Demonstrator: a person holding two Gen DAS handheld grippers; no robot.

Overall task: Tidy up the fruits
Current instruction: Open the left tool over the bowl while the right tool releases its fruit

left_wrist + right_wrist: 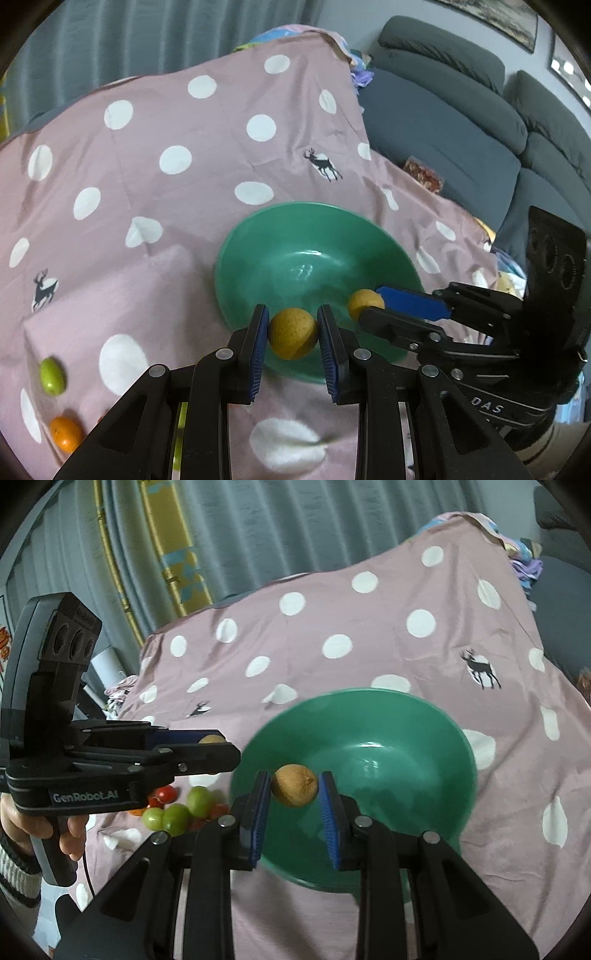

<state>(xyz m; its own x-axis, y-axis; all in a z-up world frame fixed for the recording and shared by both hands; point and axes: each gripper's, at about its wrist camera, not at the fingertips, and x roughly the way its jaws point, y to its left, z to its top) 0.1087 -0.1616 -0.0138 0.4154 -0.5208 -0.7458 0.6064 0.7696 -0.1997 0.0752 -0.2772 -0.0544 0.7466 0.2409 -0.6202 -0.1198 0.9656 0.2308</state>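
While both grippers each clamp a fruit, the green bowl is bare inside, so by my read nothing is sorted yet and this looks like the first drop-off.

Left to right, left wrist view: a green fruit and an orange fruit lie loose on the pink dotted cloth, well apart from the bowl. Next, the left gripper is closed tight on a yellow-brown fruit, over the bowl's near rim. Further right, the right gripper pinches a second brown fruit over the bowl's right side.

Right wrist view: a hand holds the left gripper's handle. Left of the bowl sits the leftover pile: three green fruits, red ones — at least two, partly hidden — and an orange sliver under the gripper.

Count: one bowl, two brown fruits held, three green ones certain; whether the left view's green fruit is among them I can't tell. Still to do: release both, then fetch the pile.
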